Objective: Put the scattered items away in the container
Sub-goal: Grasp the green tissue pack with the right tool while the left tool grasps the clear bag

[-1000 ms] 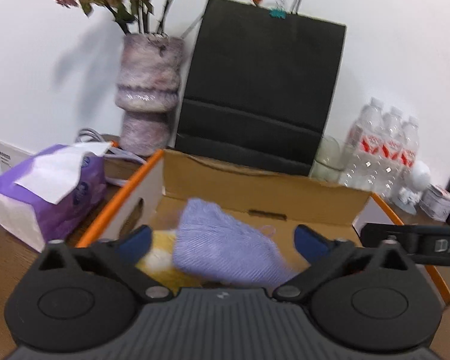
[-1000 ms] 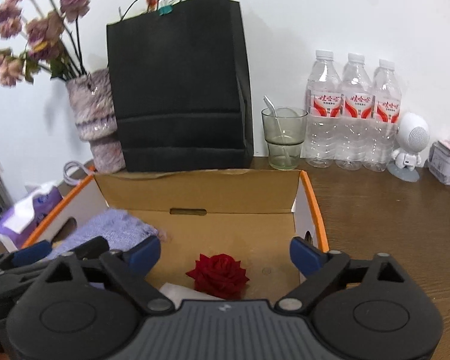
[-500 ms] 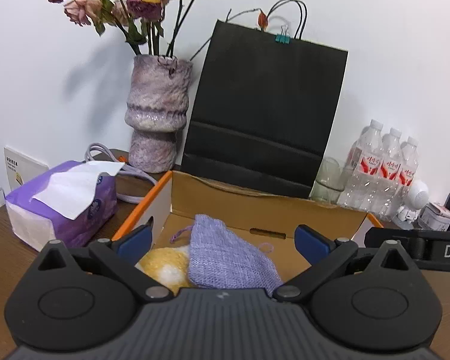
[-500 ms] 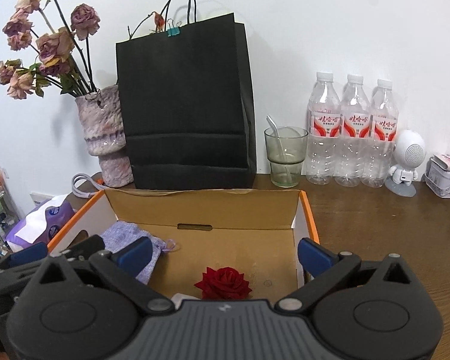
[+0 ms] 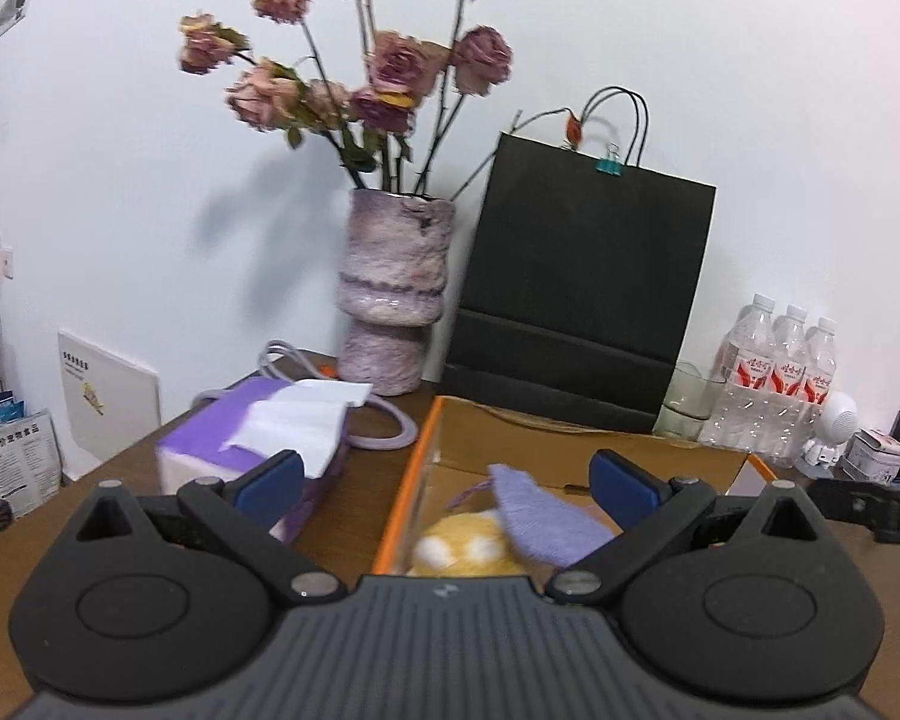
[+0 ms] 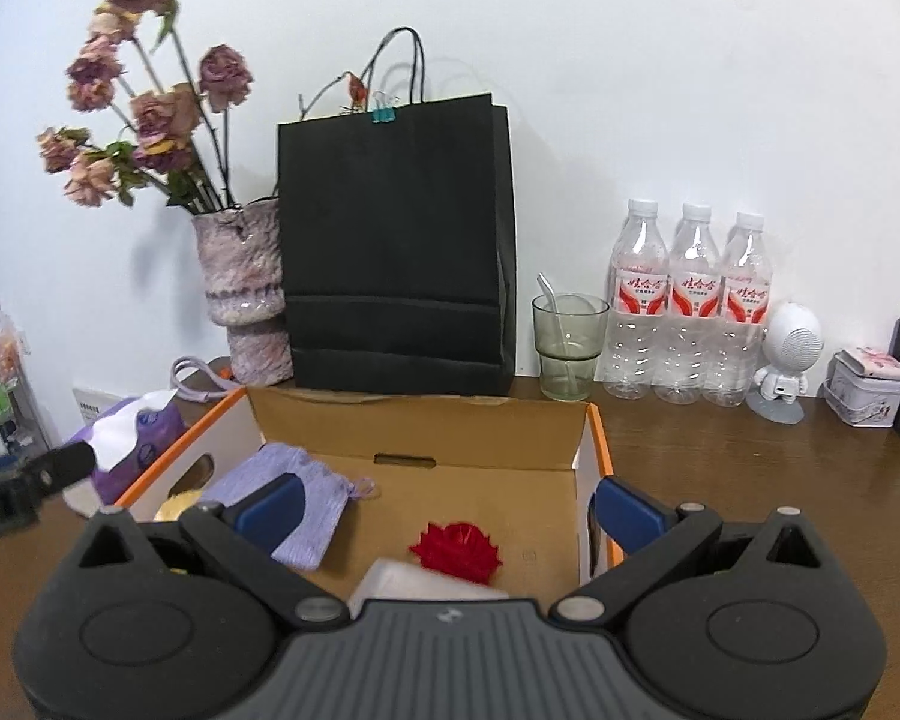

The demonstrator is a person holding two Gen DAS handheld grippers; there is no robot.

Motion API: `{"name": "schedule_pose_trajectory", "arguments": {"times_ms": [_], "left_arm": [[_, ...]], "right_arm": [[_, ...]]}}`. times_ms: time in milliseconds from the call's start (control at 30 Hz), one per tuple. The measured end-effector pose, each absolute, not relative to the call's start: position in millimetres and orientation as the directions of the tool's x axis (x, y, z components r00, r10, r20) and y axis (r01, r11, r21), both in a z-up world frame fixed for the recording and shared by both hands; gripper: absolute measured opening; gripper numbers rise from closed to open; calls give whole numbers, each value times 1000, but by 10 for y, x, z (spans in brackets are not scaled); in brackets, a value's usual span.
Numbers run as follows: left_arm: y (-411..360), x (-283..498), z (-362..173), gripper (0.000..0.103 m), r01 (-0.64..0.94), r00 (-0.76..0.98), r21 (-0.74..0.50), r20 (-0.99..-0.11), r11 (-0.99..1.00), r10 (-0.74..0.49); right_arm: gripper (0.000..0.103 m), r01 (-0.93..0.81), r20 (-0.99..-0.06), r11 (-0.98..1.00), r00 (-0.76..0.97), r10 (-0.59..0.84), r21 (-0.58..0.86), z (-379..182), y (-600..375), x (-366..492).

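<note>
With both the left hand-held gripper [image 5: 444, 474] and the right hand-held gripper [image 6: 447, 501] wide open and empty, we risk knocking the glass [image 6: 569, 345] at right of centre beyond the box [image 6: 594, 450].

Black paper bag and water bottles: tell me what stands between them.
A green-tinted drinking glass with a spoon in it stands between the black paper bag and the water bottles, clearest in the right wrist view.

I see a matt cardboard box [image 6: 480, 429]; a woven lilac cloth pouch [image 6: 306, 516] (slightly coarse); a dark wood-grain table [image 6: 750, 480]; a matt black paper bag [image 6: 396, 240].
</note>
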State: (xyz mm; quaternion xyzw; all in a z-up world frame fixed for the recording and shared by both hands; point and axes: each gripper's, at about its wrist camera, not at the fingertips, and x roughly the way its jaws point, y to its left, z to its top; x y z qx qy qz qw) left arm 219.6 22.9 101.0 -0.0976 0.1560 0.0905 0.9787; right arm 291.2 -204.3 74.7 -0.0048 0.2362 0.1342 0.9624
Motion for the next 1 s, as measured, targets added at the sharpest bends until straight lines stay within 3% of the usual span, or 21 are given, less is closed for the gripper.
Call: {"name": "schedule_pose_trajectory", "arguments": {"times_ms": [267, 567, 1000], "left_arm": [[452, 1810, 911, 103, -216, 919, -96, -357, 972, 169], [684, 1456, 646, 103, -217, 882, -46, -437, 975, 176], [564, 1409, 217, 103, -132, 828, -15, -552, 991, 102]], "right_arm": [[103, -237, -480, 972, 853, 206, -4, 576, -2187, 2441], [103, -180, -598, 983, 791, 129, -25, 89, -2400, 2202], [103, -132, -644, 990, 761, 76, -39, -262, -2443, 2051]]}}
